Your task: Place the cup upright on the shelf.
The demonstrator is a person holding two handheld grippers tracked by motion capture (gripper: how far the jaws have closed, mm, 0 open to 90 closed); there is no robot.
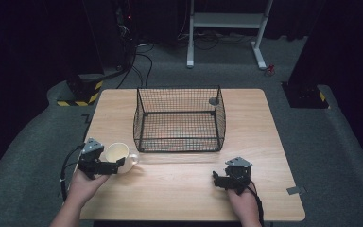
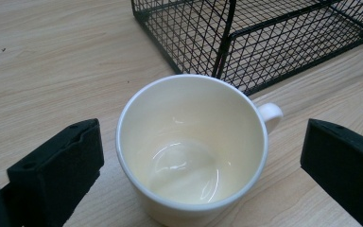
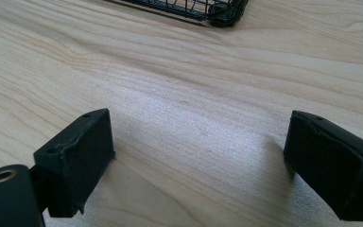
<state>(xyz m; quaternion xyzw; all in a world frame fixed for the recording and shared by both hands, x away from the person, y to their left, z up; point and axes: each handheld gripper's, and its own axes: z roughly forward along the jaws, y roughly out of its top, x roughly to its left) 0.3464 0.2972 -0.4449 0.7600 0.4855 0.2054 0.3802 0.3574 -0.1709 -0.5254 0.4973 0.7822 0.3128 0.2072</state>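
Note:
A cream mug (image 1: pixel 118 154) stands upright on the wooden table (image 1: pixel 179 194), front left of a black wire basket (image 1: pixel 179 120). My left gripper (image 1: pixel 118 164) is open, its jaws on either side of the mug (image 2: pixel 191 146) without touching it; the mug looks empty and its handle (image 2: pixel 270 115) points toward the basket (image 2: pixel 260 38). My right gripper (image 1: pixel 216 178) rests low over bare table at the front right, open with nothing between its jaws. In the right gripper view my right gripper (image 3: pixel 198 161) looks along the wood toward a corner of the basket (image 3: pixel 222 9).
The basket stands in the middle of the table and looks empty. Beyond the table lie grey floor, cables (image 1: pixel 137 61), a white frame on legs (image 1: pixel 227 28) and black-and-yellow striped bases (image 1: pixel 80 97).

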